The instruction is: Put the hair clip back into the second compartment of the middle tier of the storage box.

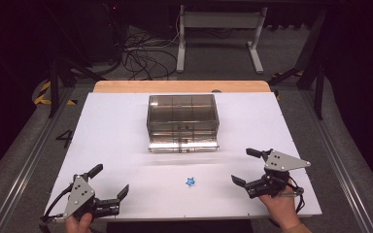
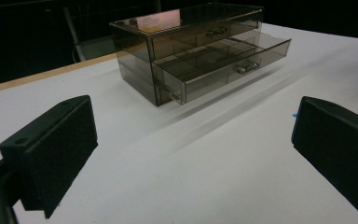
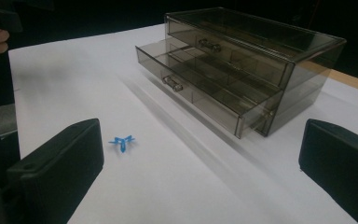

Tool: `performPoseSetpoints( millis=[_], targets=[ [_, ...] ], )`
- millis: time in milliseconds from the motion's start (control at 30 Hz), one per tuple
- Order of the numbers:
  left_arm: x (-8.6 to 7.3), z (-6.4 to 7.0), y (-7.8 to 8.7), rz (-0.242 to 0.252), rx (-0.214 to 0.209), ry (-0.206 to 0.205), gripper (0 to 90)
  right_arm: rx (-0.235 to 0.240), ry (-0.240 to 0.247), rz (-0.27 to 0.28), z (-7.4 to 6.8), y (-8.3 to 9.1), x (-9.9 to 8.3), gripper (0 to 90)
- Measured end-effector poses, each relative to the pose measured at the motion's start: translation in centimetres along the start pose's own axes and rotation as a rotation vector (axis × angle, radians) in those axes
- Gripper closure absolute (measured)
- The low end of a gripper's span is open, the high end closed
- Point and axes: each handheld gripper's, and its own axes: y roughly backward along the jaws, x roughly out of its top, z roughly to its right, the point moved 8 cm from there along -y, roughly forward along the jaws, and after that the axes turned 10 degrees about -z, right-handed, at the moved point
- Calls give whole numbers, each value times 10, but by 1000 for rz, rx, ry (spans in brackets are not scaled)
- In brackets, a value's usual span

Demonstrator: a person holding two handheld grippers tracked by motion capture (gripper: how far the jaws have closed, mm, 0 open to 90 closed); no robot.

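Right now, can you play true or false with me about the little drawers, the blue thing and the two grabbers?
1. The lower drawer of the smoky drawer box is pulled out. True.
2. The blue star-shaped piece lies inside a drawer. False: it lies on the white table, in front of the box.
3. The left gripper is open. True.
4. The right gripper is shut on the blue piece. False: it is open, holding nothing.
5. The top drawer is closed. True.

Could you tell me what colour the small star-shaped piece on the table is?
The star-shaped piece is bright blue, seen best in the right gripper view.
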Motion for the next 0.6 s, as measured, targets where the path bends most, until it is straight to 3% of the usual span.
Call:
performPoseSetpoints(
  millis=[600],
  targets=[
    [-1, 0, -1, -3, -5, 4, 8, 76, 36, -25, -14, -32, 26, 5]
  ],
)
